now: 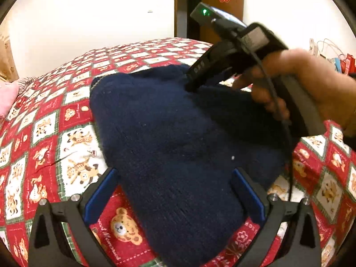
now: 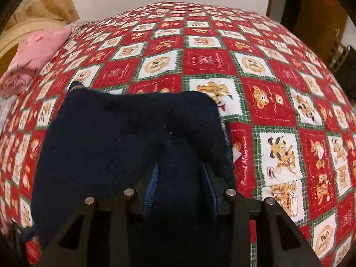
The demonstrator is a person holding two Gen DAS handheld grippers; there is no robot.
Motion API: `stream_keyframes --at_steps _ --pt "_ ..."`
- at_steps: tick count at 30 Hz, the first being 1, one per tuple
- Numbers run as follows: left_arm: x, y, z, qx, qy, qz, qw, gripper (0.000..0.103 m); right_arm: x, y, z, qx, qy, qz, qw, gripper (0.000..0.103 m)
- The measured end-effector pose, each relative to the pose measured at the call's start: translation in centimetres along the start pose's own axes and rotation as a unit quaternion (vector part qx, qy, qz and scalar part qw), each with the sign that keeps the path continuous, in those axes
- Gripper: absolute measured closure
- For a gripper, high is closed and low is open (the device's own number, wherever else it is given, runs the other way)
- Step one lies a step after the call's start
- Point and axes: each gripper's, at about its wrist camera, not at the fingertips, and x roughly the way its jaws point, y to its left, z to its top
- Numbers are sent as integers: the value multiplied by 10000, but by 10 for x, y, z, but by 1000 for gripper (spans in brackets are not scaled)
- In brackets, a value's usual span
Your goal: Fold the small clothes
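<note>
Left gripper [image 1: 175, 191] nearest, jaws spread wide over the near end of the navy knit garment [image 1: 169, 138], pads not pressing it. Right gripper [image 2: 180, 189] jaws part-way apart with a fold of the same garment [image 2: 124, 138] lying between the blue pads; can't tell if they actually pinch it. Garment lies flat-ish on the red teddy-bear quilt [image 2: 255, 102], which spreads all round it. Left of the garment, a pink cushion [image 2: 37, 51] at the quilt's edge. Beyond the garment, white wall [image 1: 89, 22] and brown door [image 1: 222, 4]. No containers visible.
</note>
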Motion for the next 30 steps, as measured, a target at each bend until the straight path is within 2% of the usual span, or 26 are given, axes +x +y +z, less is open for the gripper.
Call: stream_keyframes --at_steps 2,4,6,9,11,15,17,19,20,23,25,27,28,29,30 --pt "-1 5 5 -100 -92 66 9999 0 -3 -1 4 -24 33 74 10000 63" --pt "-1 9 11 -174 -200 168 9995 0 -15 -4 15 117 -284 241 9992 63" --pt "5 12 14 -277 -98 112 9995 0 -19 -4 27 224 -489 324 9980 63" --pt "16 7 14 -83 39 350 9993 0 0 0 42 118 -351 136 9992 63" --pt "19 4 12 22 114 427 9990 0 17 3 43 -3 -183 -73 9998 63" --pt "22 5 9 41 204 458 9987 0 30 -13 38 304 -385 211 9986 58" --pt "18 11 8 -15 213 396 9990 0 26 -20 37 440 -437 397 9973 58" --pt "17 18 8 -105 225 305 9992 0 13 -23 32 542 -554 402 9962 58" --pt "12 20 9 -130 206 313 9992 0 2 -23 26 566 -604 392 9958 57" --pt "-6 32 15 -259 -73 403 9988 0 -40 -22 -5 522 -842 704 9926 56" --pt "-9 42 24 -332 -165 547 9978 0 -74 -17 -44 301 -974 603 9930 56" --pt "-3 48 35 -397 -160 766 9961 0 -95 -13 -79 191 -997 682 9925 56" --pt "1 51 38 -447 -139 805 9957 0 -101 -11 -93 155 -982 693 9926 58" --pt "6 51 39 -489 -67 746 9960 0 -106 -10 -107 127 -957 688 9929 68" --pt "13 49 39 -494 57 591 9970 0 -105 -6 -124 47 -778 675 9947 73"
